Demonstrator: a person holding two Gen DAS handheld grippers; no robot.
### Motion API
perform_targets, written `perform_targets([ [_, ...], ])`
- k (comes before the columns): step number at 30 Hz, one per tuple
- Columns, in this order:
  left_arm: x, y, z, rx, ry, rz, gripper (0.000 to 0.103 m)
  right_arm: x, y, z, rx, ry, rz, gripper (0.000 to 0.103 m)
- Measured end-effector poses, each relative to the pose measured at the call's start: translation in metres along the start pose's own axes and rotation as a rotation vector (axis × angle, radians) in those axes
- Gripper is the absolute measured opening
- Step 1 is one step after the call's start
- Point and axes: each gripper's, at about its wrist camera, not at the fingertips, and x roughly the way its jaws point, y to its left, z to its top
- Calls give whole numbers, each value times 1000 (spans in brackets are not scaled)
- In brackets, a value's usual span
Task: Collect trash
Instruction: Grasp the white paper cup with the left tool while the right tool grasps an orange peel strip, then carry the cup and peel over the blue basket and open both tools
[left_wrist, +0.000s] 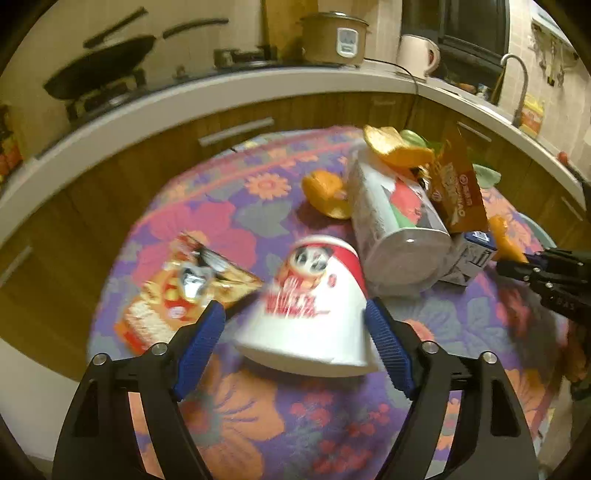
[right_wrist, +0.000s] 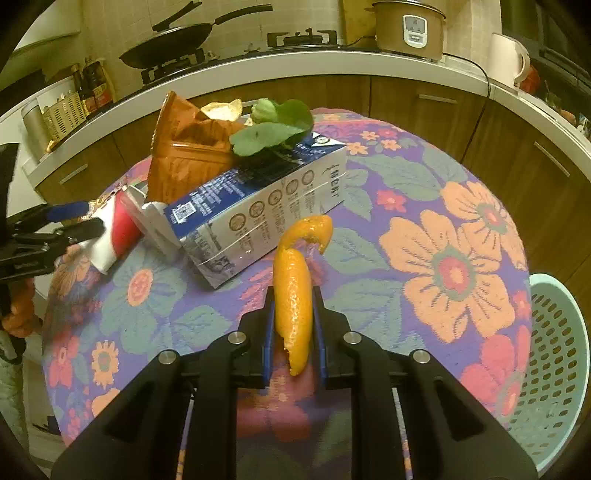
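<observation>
In the left wrist view my left gripper (left_wrist: 295, 314) is open around a red-and-white paper noodle cup (left_wrist: 310, 306) lying on its side; the right pad touches the cup, the left pad stands apart. A noodle wrapper (left_wrist: 184, 291) lies to its left. Beyond lie a paper towel roll (left_wrist: 395, 229), orange peels (left_wrist: 325, 192) and a brown snack bag (left_wrist: 458, 188). In the right wrist view my right gripper (right_wrist: 293, 295) is shut on a long orange peel (right_wrist: 295, 288), held above the table. A milk carton (right_wrist: 266, 214), the snack bag (right_wrist: 184, 162) and green leaves (right_wrist: 273, 133) lie ahead.
The round table has a flowered cloth (right_wrist: 454, 266). A pale green perforated basket (right_wrist: 554, 369) stands beside the table at right. Kitchen counter behind holds a wok (right_wrist: 170, 44), rice cooker (right_wrist: 410, 26) and kettle (right_wrist: 508, 62). The left gripper shows at the left of the right view (right_wrist: 66, 225).
</observation>
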Motion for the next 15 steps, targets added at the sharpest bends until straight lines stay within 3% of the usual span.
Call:
perform_targets([
  [2, 7, -1, -1, -3, 22, -8, 63, -1, 3, 0, -8, -2, -1, 15],
  [5, 18, -1, -5, -15, 49, -10, 58, -2, 3, 0, -7, -6, -3, 15],
  [9, 9, 4, -6, -56, -6, -56, 58, 0, -4, 2, 5, 2, -15, 15],
  [11, 3, 5, -6, -66, -35, -88, 64, 0, -7, 3, 14, 5, -18, 15],
  [15, 6, 8, 2, -100, -46, -105, 62, 2, -10, 4, 26, 8, -20, 15],
])
